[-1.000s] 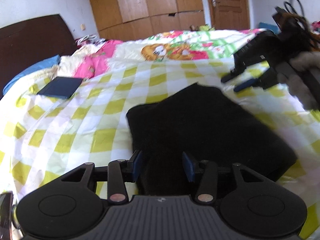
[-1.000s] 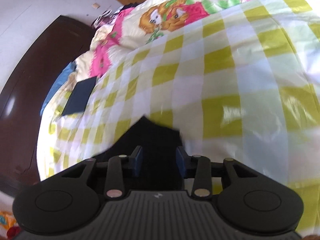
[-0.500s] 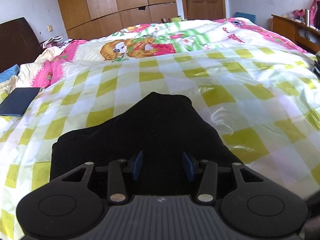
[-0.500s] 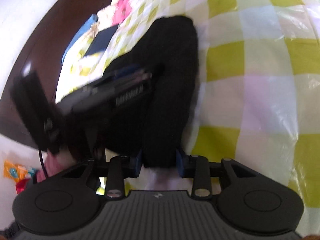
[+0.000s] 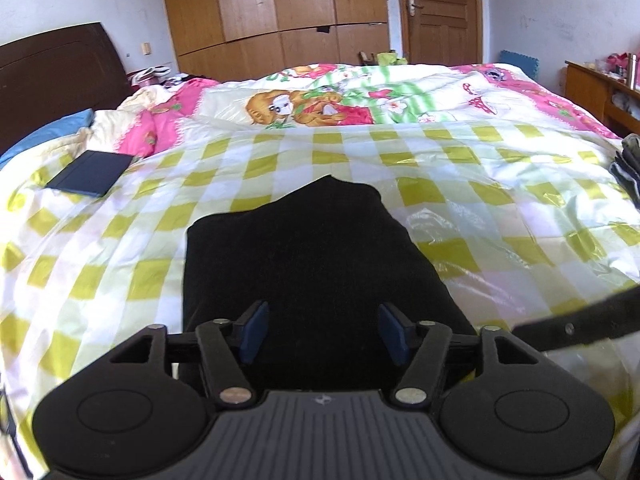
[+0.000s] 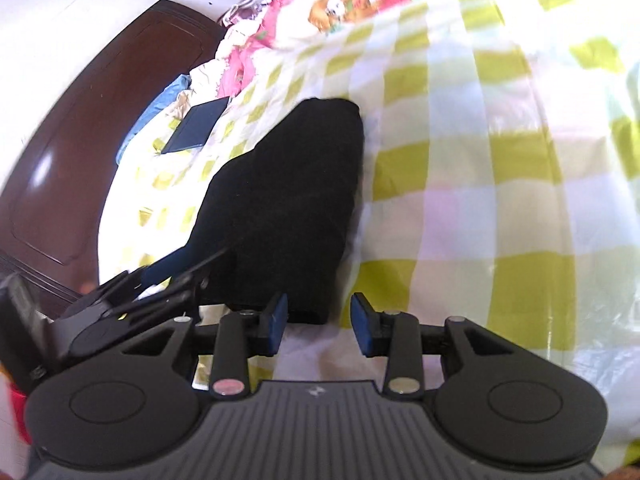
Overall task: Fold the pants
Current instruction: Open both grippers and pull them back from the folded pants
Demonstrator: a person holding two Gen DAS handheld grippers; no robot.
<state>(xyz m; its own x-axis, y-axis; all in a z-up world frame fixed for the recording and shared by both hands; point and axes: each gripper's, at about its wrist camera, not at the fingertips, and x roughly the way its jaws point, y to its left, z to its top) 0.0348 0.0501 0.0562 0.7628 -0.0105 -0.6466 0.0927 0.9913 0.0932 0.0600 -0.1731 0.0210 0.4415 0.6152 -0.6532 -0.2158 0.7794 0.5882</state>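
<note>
Black soft pants folded, tapered slab on glossy checked sheet; both grippers' jaws apart, empty.

- Pants, ahead of left gripper: black cloth, matt, soft nap.
- Checked sheet beneath: thin glossy plastic, crinkled, catching glare.
- Gripper body: matt black plastic, ribbed top; blue pads look rubbery.
- Headboard, far left of right gripper: dark polished wood.
- Wardrobe beyond: lighter wood, satin.
</note>
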